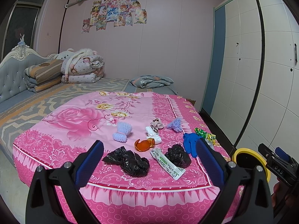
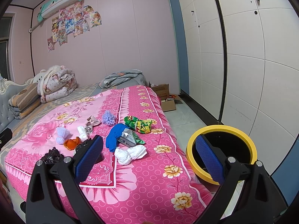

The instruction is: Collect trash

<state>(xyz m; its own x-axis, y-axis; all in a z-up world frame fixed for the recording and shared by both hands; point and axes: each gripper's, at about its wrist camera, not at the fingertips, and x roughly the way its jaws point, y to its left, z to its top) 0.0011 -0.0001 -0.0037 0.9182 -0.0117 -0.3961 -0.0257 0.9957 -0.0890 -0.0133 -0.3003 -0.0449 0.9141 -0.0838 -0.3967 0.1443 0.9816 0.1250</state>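
Note:
Trash lies on the pink floral bedspread (image 1: 78, 119): two crumpled black bags (image 1: 130, 161) (image 1: 178, 155), a white wrapper (image 1: 167, 163), orange peel (image 1: 144, 144), a blue glove (image 1: 189, 143), white tissue (image 1: 154, 135), purple foam nets (image 1: 121, 131) and green snack wrappers (image 2: 139, 124). A crumpled white tissue (image 2: 129, 154) lies near the bed edge. A black bin with a yellow rim (image 2: 221, 149) stands on the floor right of the bed. My left gripper (image 1: 149, 163) is open and empty, in front of the black bags. My right gripper (image 2: 149, 163) is open and empty, between the bed and the bin.
Folded quilts (image 1: 82, 69) and a grey blanket (image 1: 151, 81) lie at the bed's far end. White wardrobe doors (image 2: 243, 56) run along the right. Cardboard boxes (image 2: 166, 99) sit on the floor beyond the bed. The right gripper's body shows in the left wrist view (image 1: 276, 162).

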